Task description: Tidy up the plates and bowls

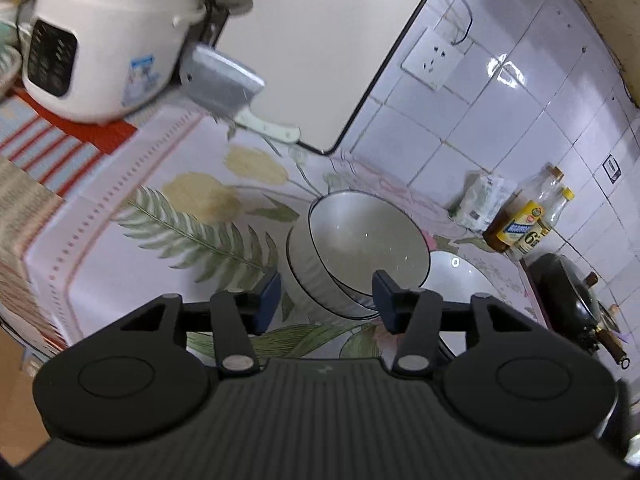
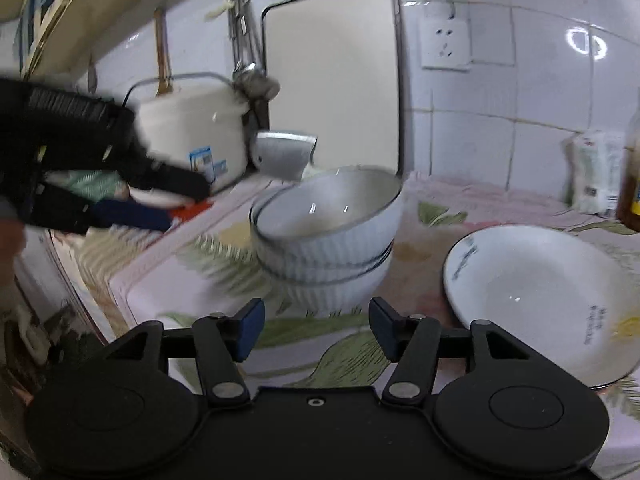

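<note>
A stack of ribbed white bowls (image 1: 360, 248) (image 2: 328, 232) with dark rims stands on the floral counter cloth (image 1: 160, 280). Just right of it lies a white plate (image 2: 536, 296) (image 1: 456, 280) with dark lettering on its rim. My left gripper (image 1: 326, 300) is open, and the bowl stack shows beyond the gap between its blue pads. In the right wrist view the left gripper (image 2: 176, 204) hangs left of the stack, apart from it. My right gripper (image 2: 316, 328) is open too, just in front of the stack's base with nothing between its pads.
A white rice cooker (image 1: 108, 40) sits at the back left on a striped mat. A cleaver (image 1: 224, 80) and a pale cutting board (image 1: 320, 48) lean at the tiled wall. Bottles (image 1: 528, 220), a bag (image 1: 484, 200) and a lidded black wok (image 1: 572, 292) stand to the right.
</note>
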`<state>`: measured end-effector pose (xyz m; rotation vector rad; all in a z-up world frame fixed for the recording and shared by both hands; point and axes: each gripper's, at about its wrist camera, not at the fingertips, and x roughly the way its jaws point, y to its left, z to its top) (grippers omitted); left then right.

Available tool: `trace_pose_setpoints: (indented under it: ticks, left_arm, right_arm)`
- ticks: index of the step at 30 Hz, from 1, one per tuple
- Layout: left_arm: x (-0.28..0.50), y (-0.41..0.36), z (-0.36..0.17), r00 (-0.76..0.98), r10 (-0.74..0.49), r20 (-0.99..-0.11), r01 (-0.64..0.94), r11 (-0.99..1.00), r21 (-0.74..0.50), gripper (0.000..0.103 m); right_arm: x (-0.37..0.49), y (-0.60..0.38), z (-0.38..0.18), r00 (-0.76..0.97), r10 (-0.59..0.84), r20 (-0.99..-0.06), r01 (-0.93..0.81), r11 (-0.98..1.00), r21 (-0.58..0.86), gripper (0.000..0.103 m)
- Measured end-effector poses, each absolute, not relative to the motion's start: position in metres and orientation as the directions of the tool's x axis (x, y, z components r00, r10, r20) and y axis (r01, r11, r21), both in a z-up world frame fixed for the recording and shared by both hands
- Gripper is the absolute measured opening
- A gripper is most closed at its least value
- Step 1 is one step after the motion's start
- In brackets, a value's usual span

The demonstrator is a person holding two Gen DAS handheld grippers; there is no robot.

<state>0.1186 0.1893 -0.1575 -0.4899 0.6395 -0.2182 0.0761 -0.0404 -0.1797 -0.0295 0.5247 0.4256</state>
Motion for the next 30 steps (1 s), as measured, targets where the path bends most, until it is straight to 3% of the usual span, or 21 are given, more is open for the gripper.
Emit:
trace_pose_setpoints:
  ticks: [7,11,17,20,30]
  left_arm:
    - [0.172,0.19,-0.187,0.699,-0.421,-0.578,0.059,0.84,-0.54,0.056]
    - [0.19,0.192,-0.191,0.661,-0.495,-0.564,0.137,0.818,-0.558,0.065]
    - [0.211,0.188,-0.193,0.64,-0.458,-0.617,0.151,0.862,-0.484,0.066]
    - [0.222,0.187,-0.197,0.61,-0.476,-0.634,0.164,0.858,-0.487,0.066]
    - [0.246,0.177,-0.207,0.549,-0.502,-0.669,0.188,0.853,-0.486,0.066]
  right_arm:
    - [0.102,-0.028,-0.222,0.777,0.359,-0.518,-0.398,0.917,0.039,0.07]
    - [0.118,-0.026,-0.229,0.787,0.37,-0.494,-0.394,0.917,0.059,0.074]
    - [0.132,-0.02,-0.238,0.796,0.38,-0.471,-0.387,0.918,0.087,0.076]
    - [0.134,-0.018,-0.24,0.805,0.379,-0.457,-0.39,0.918,0.074,0.087]
    - [0.151,-0.011,-0.242,0.808,0.379,-0.452,-0.381,0.92,0.09,0.092]
